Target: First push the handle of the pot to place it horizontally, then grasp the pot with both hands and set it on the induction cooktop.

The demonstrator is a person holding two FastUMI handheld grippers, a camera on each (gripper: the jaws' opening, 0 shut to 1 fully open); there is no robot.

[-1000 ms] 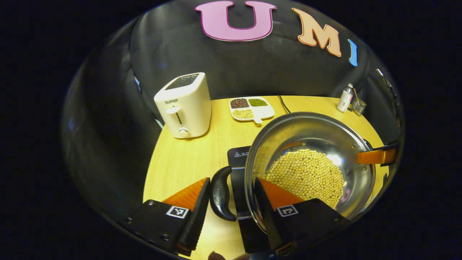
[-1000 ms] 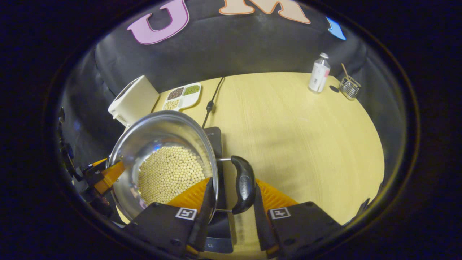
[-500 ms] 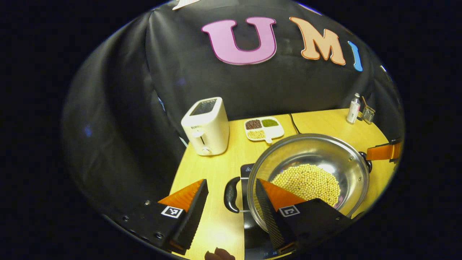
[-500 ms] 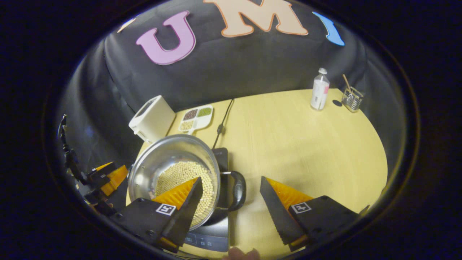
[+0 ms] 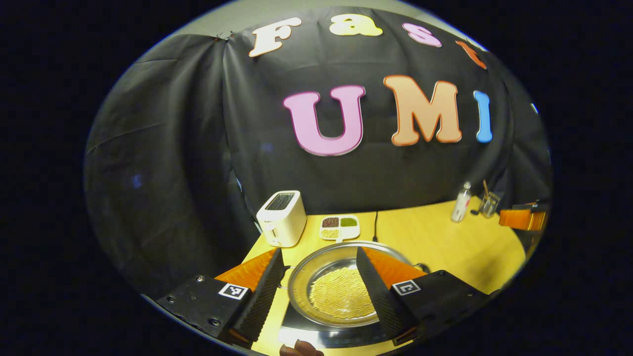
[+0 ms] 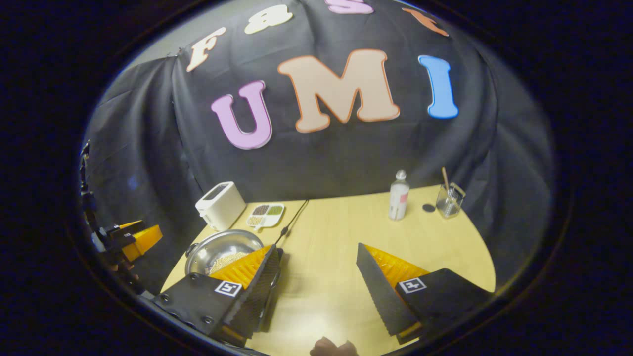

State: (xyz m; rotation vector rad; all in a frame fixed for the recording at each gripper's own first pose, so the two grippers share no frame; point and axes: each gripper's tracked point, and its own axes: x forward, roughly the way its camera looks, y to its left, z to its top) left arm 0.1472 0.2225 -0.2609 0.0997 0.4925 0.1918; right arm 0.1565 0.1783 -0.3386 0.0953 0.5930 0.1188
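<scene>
- Pot (image 5: 341, 291) of soybeans (image 5: 341, 296): on induction cooktop (image 5: 326, 336).
- Left gripper (image 5: 316, 274): fingers spread, nothing held.
- Right gripper (image 6: 316, 269): fingers spread, nothing held.
- Toaster (image 6: 220, 205): beside sectioned bean dish (image 6: 266, 214).

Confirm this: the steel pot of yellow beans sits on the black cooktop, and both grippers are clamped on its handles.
Wrong on the grippers. The steel pot of yellow beans sits on the black cooktop, but left gripper and right gripper are open, off the handles, as each gripper view shows.

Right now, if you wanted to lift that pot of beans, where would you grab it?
Probably by the pot's two small side handles, one from each side: its round body looks too wide for the fingers, and the loose beans inside want it kept level.
</scene>
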